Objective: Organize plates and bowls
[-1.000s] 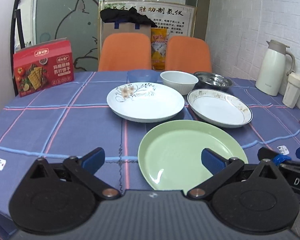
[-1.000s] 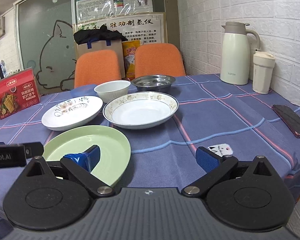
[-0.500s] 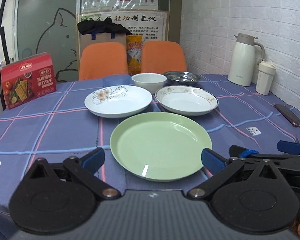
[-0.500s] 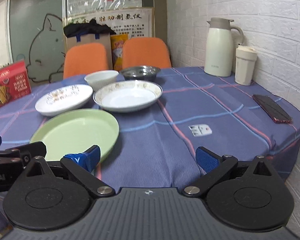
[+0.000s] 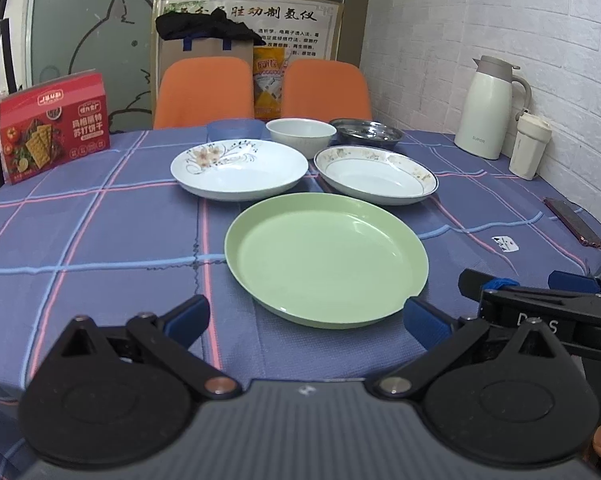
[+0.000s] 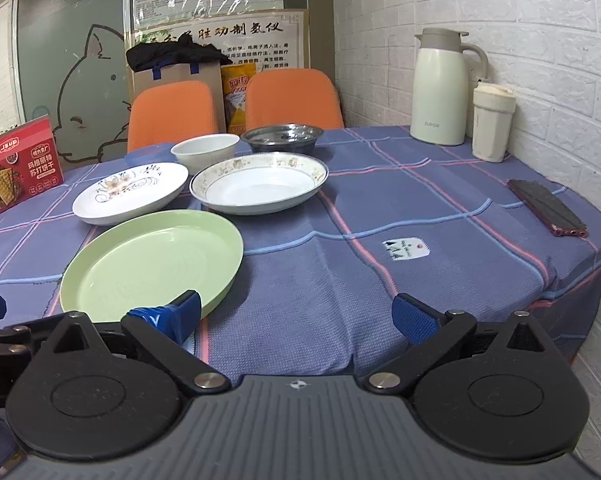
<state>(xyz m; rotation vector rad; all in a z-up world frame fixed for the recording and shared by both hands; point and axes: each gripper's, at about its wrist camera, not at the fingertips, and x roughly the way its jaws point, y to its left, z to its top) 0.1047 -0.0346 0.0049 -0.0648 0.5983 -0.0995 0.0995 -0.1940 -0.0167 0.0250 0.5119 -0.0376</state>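
Both tools, left [image 5: 306, 316] and right [image 6: 296, 314], gape empty before green plate [image 5: 326, 258]; floral plate [image 5: 239, 168], seemingly blue bowl [image 5: 233, 130] behind.

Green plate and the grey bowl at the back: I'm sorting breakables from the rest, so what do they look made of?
The green plate looks like plastic or melamine: uniform pastel colour, soft satin sheen, no pattern. The grey bowl looks like stainless steel: silvery and mirror-like, with dark reflections. Neither is certain from looks alone.

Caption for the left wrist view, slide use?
Open left gripper faces green plate, two white plates and three bowls beyond.
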